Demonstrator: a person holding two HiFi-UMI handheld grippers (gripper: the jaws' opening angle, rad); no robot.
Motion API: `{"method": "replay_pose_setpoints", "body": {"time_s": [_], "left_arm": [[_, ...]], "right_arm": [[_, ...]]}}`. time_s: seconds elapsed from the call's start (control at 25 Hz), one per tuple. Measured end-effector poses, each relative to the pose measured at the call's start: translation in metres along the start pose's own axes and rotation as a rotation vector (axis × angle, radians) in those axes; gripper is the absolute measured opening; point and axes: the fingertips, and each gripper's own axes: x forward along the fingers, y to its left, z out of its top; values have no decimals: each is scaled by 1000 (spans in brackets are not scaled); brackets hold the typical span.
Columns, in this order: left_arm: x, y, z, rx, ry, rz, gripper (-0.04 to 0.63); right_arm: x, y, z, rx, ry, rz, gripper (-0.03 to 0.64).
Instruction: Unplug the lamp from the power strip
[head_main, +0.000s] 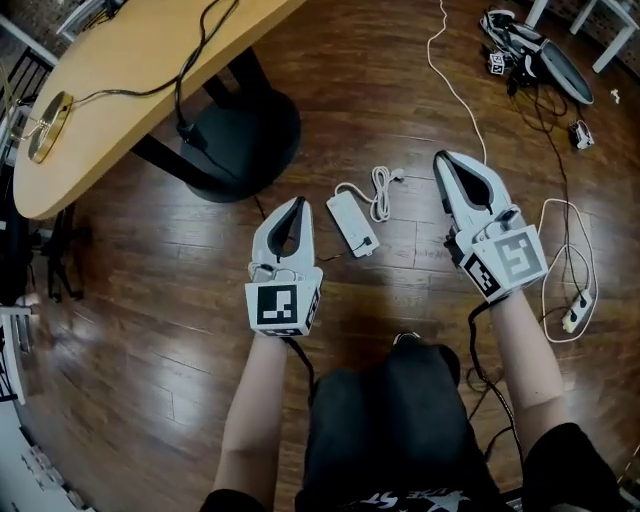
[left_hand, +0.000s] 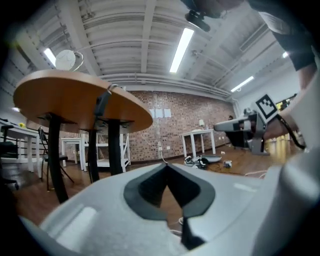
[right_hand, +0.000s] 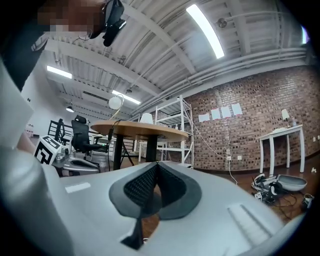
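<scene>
1. White power strip (head_main: 352, 222) lies on the wooden floor (head_main: 150, 330) between the two tools. It is just to the right of the left gripper (head_main: 297, 205) and well apart from the right gripper (head_main: 446, 161), so the left one is plainly the nearer.
2. Its long axis runs slantwise, far end to the left and near end to the right, roughly along the line both tools point. Its own white lead (head_main: 380, 190) is coiled just beside it.
3. A thin dark cord (head_main: 332, 256) runs from behind the left gripper to the strip's near end. I take it for the lamp's, though the plug is too small to make out. The lamp (head_main: 45, 125) sits on the table (head_main: 130, 60) at the far left, showing a brass-coloured base.
4. Both tools are pressed together with nothing between the jaws. The left gripper view shows its dark pads (left_hand: 150, 187) meeting at the tip, and the right gripper view shows the same.
5. I judge the reach has not begun. The nearer tool would have to spread, come down and turn toward the strip's near end.
6. Only the head view shows the strip and the cord. The two gripper views look level across the room, above the floor, at table legs and a brick wall (right_hand: 240, 135). The left gripper view also catches the right gripper off to its right.
</scene>
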Motion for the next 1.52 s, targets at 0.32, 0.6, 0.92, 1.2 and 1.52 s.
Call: {"method": "replay_pose_setpoints", "body": {"time_s": [0.32, 0.6, 0.92, 1.2, 1.52], "left_arm": [[22, -3, -102, 75, -26, 1, 3], [36, -11, -157, 0, -12, -23, 3], [59, -13, -218, -60, 32, -15, 3], [75, -19, -271, -93, 115, -28, 3], [99, -32, -337, 30, 259, -111, 3]], "right_arm": [[1, 1, -112, -10, 13, 12, 8], [0, 14, -176, 15, 31, 23, 8], [5, 32, -245, 35, 73, 66, 8], [11, 45, -299, 64, 114, 81, 8], [17, 66, -376, 103, 227, 134, 8]]}}
